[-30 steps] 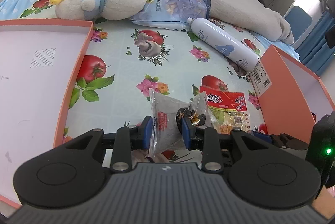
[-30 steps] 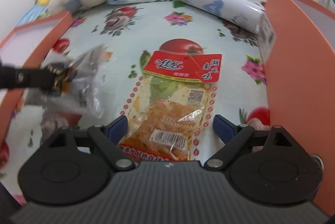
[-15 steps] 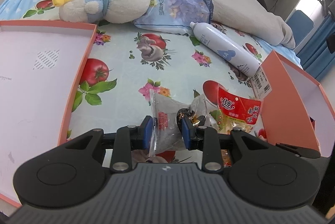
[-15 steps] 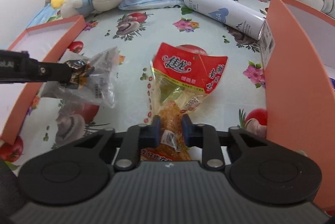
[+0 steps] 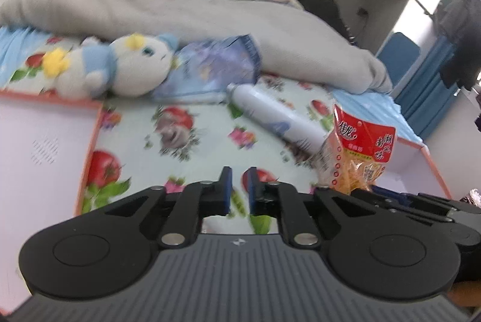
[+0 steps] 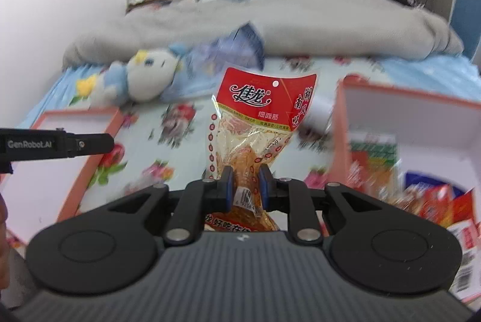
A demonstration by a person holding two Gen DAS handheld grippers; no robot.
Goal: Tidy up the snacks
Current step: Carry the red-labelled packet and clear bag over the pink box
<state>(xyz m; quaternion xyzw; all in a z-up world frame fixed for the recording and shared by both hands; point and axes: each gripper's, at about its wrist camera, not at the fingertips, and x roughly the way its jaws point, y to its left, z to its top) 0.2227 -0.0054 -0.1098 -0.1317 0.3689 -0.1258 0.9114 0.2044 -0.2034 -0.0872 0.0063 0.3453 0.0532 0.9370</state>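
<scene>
My right gripper (image 6: 245,186) is shut on the red-topped snack packet (image 6: 258,123) and holds it upright above the flowered bedsheet. The same packet shows at the right of the left wrist view (image 5: 360,153), with the right gripper (image 5: 390,198) under it. My left gripper (image 5: 238,191) has a narrow gap between its blue pads and nothing in it. The clear snack bag it held earlier is out of view. The left gripper (image 6: 90,144) shows as a black bar at the left of the right wrist view.
An orange-edged box (image 5: 90,141) lies at the left. A second orange-edged box (image 6: 339,141) at the right holds several snack packets (image 6: 436,201). A plush toy (image 5: 120,72), a blue bag (image 5: 216,69), a white bottle (image 5: 270,117) and a grey duvet (image 5: 180,9) lie behind.
My right gripper closed on the red packet and lifted it off the sheet. The clear bag has left my left gripper's pads, and both views tilted up.
</scene>
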